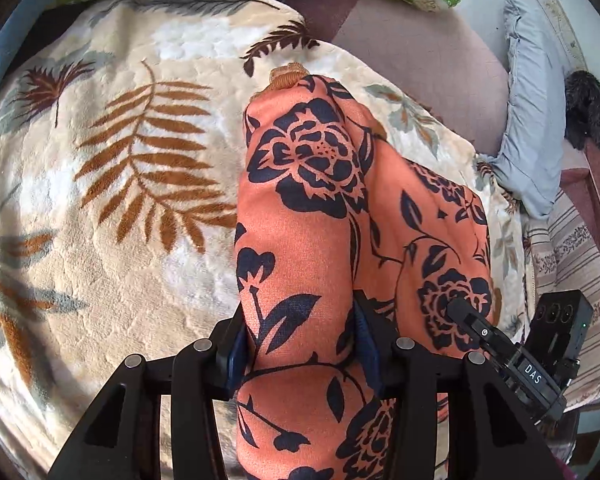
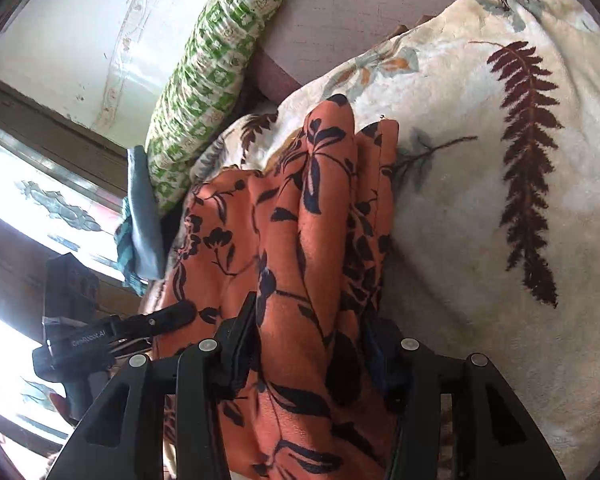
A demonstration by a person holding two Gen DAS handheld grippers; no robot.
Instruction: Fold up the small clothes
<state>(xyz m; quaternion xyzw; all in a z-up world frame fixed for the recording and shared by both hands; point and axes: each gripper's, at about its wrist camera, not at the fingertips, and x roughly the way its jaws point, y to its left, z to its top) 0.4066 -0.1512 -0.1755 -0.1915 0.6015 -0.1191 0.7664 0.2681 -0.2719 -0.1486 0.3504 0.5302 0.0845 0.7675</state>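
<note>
**A:** so where's the garment (image 1: 300, 216) right now?

**B:** It's an orange one with dark flowers, bunched up over the leaf-print blanket (image 1: 112, 184) on the bed. Both grippers have it. The left gripper (image 1: 300, 344) is about half closed, with a thick fold squeezed between its pads.

**A:** and the other one?

**B:** Same deal, the right gripper (image 2: 310, 344) is clamped on a gathered bundle of it. A green pillow (image 2: 208, 80) sits behind, near the wall.

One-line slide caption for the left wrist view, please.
Left claw shut on a bunched orange floral garment above a leaf-print blanket, the right claw gripping it alongside.
</note>
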